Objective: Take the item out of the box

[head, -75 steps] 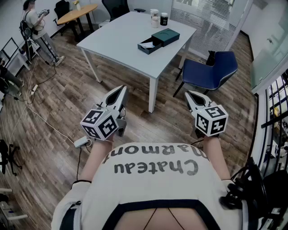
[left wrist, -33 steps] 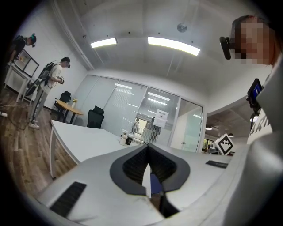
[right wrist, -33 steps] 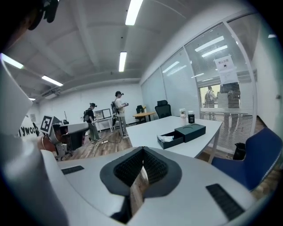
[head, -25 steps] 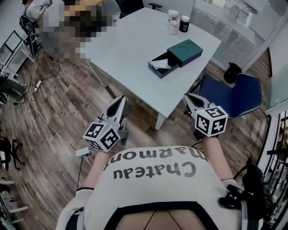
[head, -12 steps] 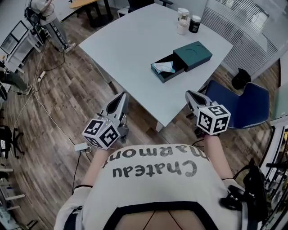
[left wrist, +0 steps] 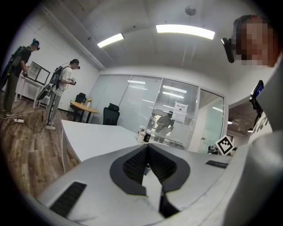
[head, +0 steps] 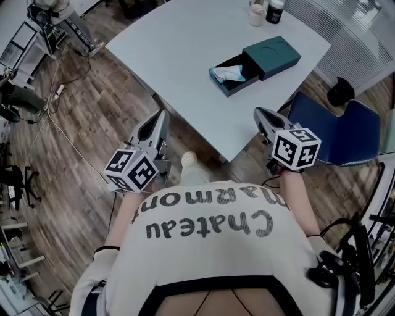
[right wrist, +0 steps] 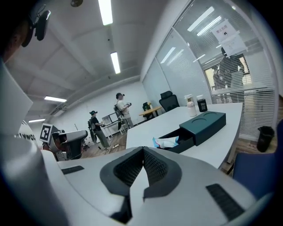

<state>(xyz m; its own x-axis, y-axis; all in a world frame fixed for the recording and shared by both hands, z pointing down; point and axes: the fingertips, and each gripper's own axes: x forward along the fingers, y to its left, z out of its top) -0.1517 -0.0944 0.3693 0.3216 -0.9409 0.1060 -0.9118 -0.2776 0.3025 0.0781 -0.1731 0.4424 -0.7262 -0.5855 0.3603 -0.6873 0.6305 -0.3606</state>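
A dark green box [head: 270,57] lies on the white table [head: 185,43], its drawer pulled out toward me. In the drawer rests a pale blue and white packet [head: 229,73]. The right gripper view shows the same box [right wrist: 204,126] and packet [right wrist: 167,142] ahead and to the right of the jaws. My left gripper [head: 162,115] is shut and empty, held over the floor short of the table's near edge. My right gripper [head: 258,112] is also shut and empty, near the table's corner. In the left gripper view only the table top [left wrist: 97,137] shows beyond the jaws.
A blue chair [head: 336,133] stands right of the table, close to my right gripper. Two cups [head: 256,13] stand at the table's far end. Cables and equipment racks [head: 24,43] lie on the wooden floor at left. Two people [left wrist: 59,95] stand far left.
The table and box have come closer and now sit just ahead of both grippers. Both grippers stay shut and held in front of the torso.
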